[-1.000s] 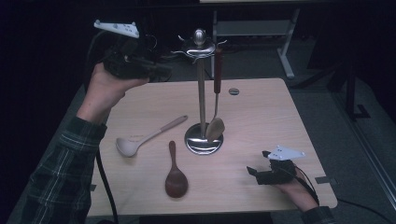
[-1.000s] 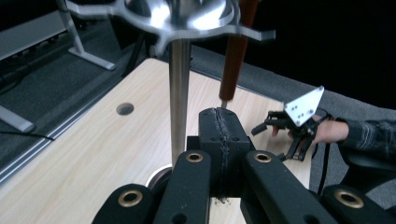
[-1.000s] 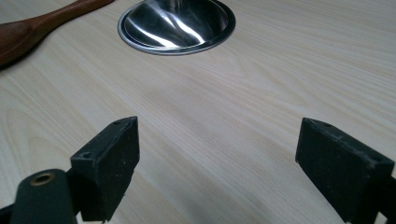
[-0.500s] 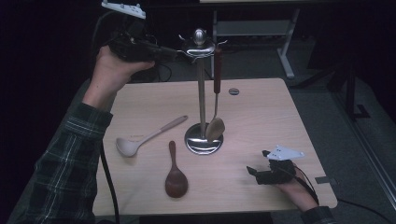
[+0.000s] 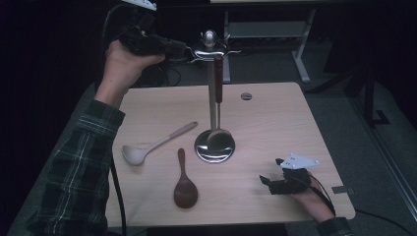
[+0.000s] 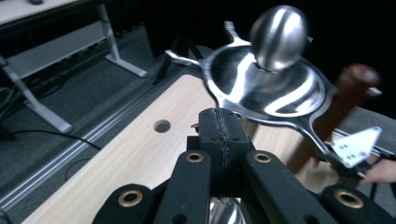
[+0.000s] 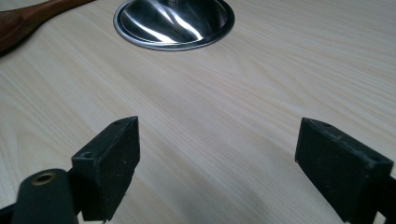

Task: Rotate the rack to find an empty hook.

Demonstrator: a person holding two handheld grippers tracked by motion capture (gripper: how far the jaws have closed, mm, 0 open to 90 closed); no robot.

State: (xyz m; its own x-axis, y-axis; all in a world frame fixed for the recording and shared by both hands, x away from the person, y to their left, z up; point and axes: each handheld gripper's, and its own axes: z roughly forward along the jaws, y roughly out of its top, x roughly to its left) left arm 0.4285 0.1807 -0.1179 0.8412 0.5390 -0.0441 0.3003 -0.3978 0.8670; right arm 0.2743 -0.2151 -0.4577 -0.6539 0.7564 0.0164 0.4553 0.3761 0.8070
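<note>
A steel utensil stand (image 5: 210,88) rises from the middle of a pale wooden table (image 5: 275,118): a round mirror-bright base, a thin upright pole, and at the top a dished plate with hooked arms under a ball knob (image 6: 279,31). The left gripper (image 5: 183,48), held high in the person's left hand (image 5: 125,61), points level at that top plate. In the left gripper view its two black jaws are pressed flat together with nothing between them, and their tip sits just at the near rim of the dished plate (image 6: 261,88); whether it touches the rim cannot be told.

The stand holds one utensil: a spatula with a dark red-brown handle (image 5: 218,78) hangs from a hook on the far side of the plate from the left gripper, its pale blade down just above the base.

Well below the left gripper, two utensils lie loose on the table, near the stand's base. A light-coloured ladle (image 5: 156,144) lies slanted with its bowl toward the person. Just beside it lies a dark wooden spoon (image 5: 184,182), bowl toward the person.

The right gripper (image 5: 268,183) rests low at the table's near right corner, well apart from the left gripper. Its jaws are spread wide over bare wood, holding nothing, and they face the stand's base (image 7: 173,22).
</note>
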